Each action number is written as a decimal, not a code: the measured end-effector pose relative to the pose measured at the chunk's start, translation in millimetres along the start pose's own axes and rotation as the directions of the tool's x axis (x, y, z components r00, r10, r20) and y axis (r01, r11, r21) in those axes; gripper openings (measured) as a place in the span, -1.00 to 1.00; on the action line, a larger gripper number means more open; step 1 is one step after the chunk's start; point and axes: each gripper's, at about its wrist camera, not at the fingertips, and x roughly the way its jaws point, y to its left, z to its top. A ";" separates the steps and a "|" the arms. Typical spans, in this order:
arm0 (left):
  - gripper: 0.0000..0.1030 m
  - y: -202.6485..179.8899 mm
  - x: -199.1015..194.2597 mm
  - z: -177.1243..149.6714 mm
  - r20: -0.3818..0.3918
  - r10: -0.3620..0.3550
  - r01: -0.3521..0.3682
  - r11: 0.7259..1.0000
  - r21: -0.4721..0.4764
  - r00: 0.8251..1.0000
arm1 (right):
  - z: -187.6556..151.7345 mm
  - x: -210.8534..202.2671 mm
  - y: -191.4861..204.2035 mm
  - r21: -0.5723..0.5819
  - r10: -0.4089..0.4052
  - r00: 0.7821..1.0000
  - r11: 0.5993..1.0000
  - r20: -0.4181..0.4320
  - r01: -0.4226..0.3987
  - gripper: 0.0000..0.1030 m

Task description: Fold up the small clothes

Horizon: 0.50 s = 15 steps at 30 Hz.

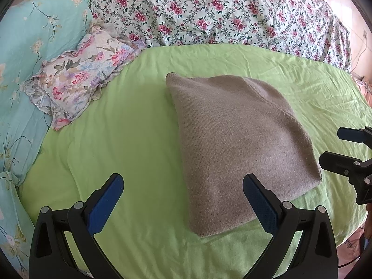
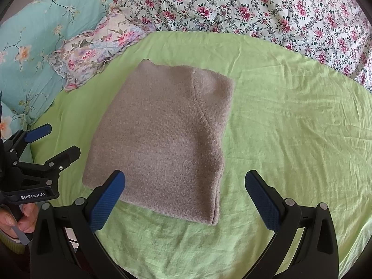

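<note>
The left gripper (image 1: 183,186) fills the bottom of its own view, its blue-padded fingers (image 1: 105,203) spread wide apart and holding nothing. Between and ahead of them lies the sweater (image 1: 234,144), a grey-brown knit folded into a compact rectangle on the green sheet (image 1: 121,125). Its near corner sits just inside the right-hand finger, whether touching or only overlapping in view is unclear.

The right gripper (image 2: 184,186) is likewise parted, nothing between its pads. From its camera the sweater (image 2: 162,137) lies ahead and slightly left, its near edge running behind the left-hand finger; bare sheet (image 2: 290,121) lies ahead of the right-hand finger. A curved seam shows on the sweater's far right portion.

Each gripper appears in the other's view: the right gripper (image 1: 341,148) just beside the sweater's right edge, the left gripper (image 2: 53,139) near its left edge, held by a hand (image 2: 21,218).

Beyond the sheet, ahead of both tools, lie a floral quilt (image 1: 220,11), a ruffled floral pillow (image 1: 79,76) ahead-left, and a turquoise pillow (image 1: 28,46) further left.
</note>
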 end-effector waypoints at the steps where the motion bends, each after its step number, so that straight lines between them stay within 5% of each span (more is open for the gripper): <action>1: 0.99 0.2 0.1 0.1 0.000 -0.001 0.001 1.000 0.000 1.000 | 0.0 0.0 0.4 0.000 0.001 1.000 1.000 0.000 -0.001 0.99; 15: 0.99 -0.9 1.1 4.2 0.001 0.000 0.000 1.000 -0.002 1.000 | 9.3 1.3 1.3 -0.013 0.007 1.000 1.000 0.004 -0.007 0.99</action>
